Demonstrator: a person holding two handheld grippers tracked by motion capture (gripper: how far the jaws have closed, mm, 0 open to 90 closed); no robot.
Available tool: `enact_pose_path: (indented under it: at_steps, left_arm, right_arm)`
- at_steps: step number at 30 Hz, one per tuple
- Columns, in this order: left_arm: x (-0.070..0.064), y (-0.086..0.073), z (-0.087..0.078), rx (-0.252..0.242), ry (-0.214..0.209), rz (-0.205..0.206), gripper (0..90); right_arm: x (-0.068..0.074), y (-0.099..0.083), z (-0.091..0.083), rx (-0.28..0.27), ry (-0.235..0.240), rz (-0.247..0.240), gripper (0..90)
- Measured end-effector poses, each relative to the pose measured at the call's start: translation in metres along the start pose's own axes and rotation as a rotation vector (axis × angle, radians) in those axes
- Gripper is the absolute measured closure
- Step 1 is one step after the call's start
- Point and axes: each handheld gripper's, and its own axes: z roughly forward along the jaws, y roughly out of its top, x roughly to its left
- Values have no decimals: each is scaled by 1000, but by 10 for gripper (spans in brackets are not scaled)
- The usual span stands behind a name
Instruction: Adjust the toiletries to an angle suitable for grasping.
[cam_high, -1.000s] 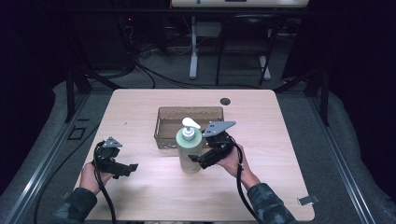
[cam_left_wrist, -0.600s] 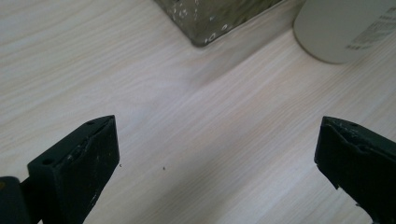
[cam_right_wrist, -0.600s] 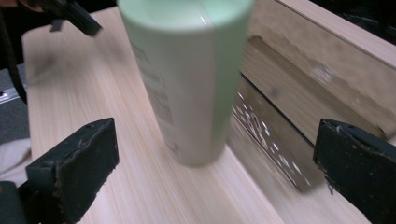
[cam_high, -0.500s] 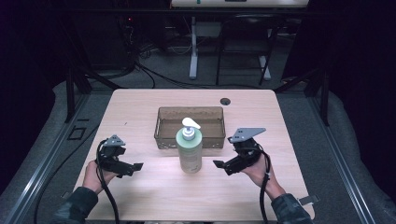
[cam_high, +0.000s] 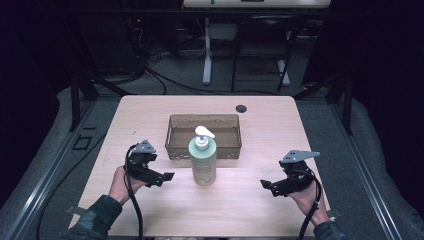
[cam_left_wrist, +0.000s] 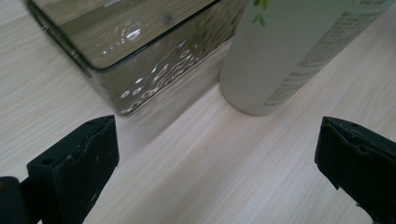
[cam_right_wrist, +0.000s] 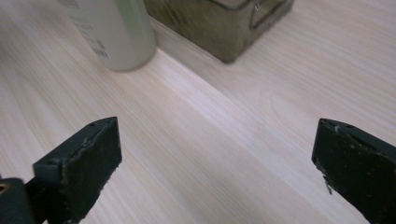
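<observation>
Centrally on a pale wooden table (cam_high: 150, 115) stands one upright pump bottle (cam_high: 202, 161) of pale green liquid with a white pump head, touching or just in front of the near wall of one shallow, translucent brown tray (cam_high: 176, 135), which looks empty. The bottle appears to be rigid, smooth plastic, likely fairly heavy if full and somewhat slippery, tall enough to tip; its straight body below the shoulder seems the safest place to grip, not the pump. There are two grippers, each held in a person's hand. The left gripper (cam_high: 163, 176) sits near the bottle's left, jaws spread wide and holding nothing. The right gripper (cam_high: 267, 184) rests well apart to the right, jaws likewise wide and empty. One small dark round hole (cam_high: 241, 108) marks the table's far side
</observation>
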Motion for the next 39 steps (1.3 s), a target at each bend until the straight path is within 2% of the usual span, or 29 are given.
enact_pose_path:
  at_steps: [2, 5, 8, 11, 12, 14, 15, 27, 32, 39]
  left_arm:
    - [-4, 3, 3, -14, -15, -9, 0]
    - [-14, 11, 10, -14, -36, 13, 0]
    - [-24, 20, 14, -31, -47, 38, 0]
    - [-32, 27, 16, -45, -47, 57, 0]
    - [-34, 30, 17, -41, -38, 65, 0]
    - [-38, 34, 19, -53, -55, 59, 0]
    - [-40, 37, 21, -55, -56, 73, 0]
    - [-51, 58, 31, -106, -92, 76, 0]
    - [-56, 67, 33, -133, -93, 84, 0]
    - [-59, 72, 38, -146, -80, 95, 18]
  right_arm:
    - [-3, -6, -1, 30, -19, 15, 20]
    - [-10, -15, -1, 79, -64, 39, 1]
    - [-17, -20, -2, 100, -85, 67, 0]
    - [-22, -23, 1, 119, -91, 102, 0]
    - [-22, -24, 2, 125, -97, 104, 0]
    - [-22, -26, 4, 139, -94, 106, 0]
    - [-23, -26, 5, 143, -94, 105, 0]
    - [-33, -31, 5, 139, -98, 150, 0]
    - [-35, -32, 4, 139, -102, 150, 0]
    - [-34, -32, 3, 142, -111, 153, 0]
